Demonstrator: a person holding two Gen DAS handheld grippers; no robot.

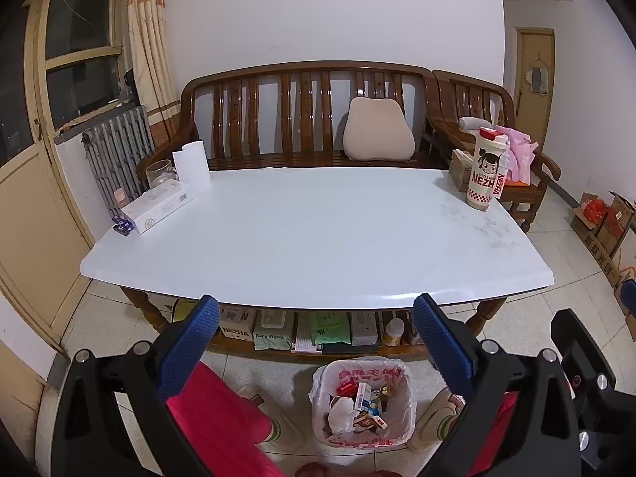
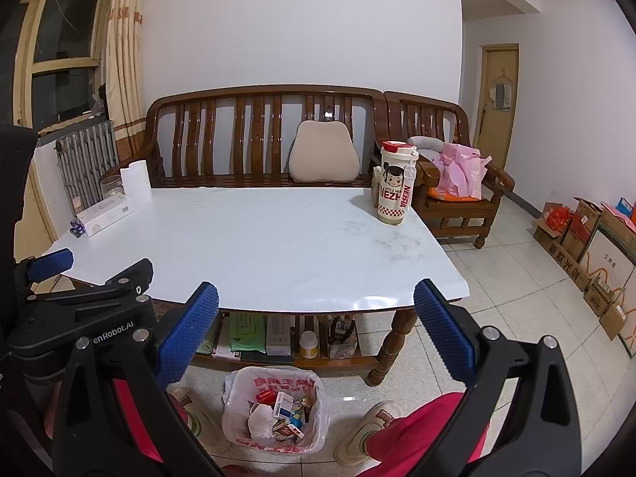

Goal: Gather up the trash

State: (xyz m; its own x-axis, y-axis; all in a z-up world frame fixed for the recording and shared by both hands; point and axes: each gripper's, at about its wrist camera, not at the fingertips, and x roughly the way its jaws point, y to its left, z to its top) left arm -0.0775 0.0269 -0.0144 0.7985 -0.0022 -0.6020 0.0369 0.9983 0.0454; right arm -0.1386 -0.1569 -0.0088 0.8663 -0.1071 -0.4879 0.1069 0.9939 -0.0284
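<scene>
The trash bin (image 1: 363,401) is standing upright on the tiled floor (image 2: 497,318), its mouth opening straight up, just in front of the table (image 1: 318,238) and between the person's two shoes (image 2: 369,429); it is lined with a white bag printed in red, and wrappers, small cartons and crumpled paper (image 1: 342,413) are lying inside it; no single long axis can be told for the jumbled pieces. The left tool (image 1: 314,342) is being held above the bin with its blue pads (image 1: 190,342) spread wide and nothing between them; the right tool (image 2: 316,334) is likewise being held released, its pads (image 2: 445,330) apart and empty. The white table top is being occupied only at its edges: a tall cartoon-printed cup (image 1: 487,169) at the far right, a paper roll (image 1: 192,165), a glass jar (image 1: 159,173) and a white box (image 1: 159,206) at the far left. Packets of wipes (image 1: 274,330) are being kept on the shelf beneath. A wooden bench (image 1: 302,115) with a beige cushion (image 1: 377,129) is standing behind; cardboard boxes (image 2: 588,246) are lining the right wall.
</scene>
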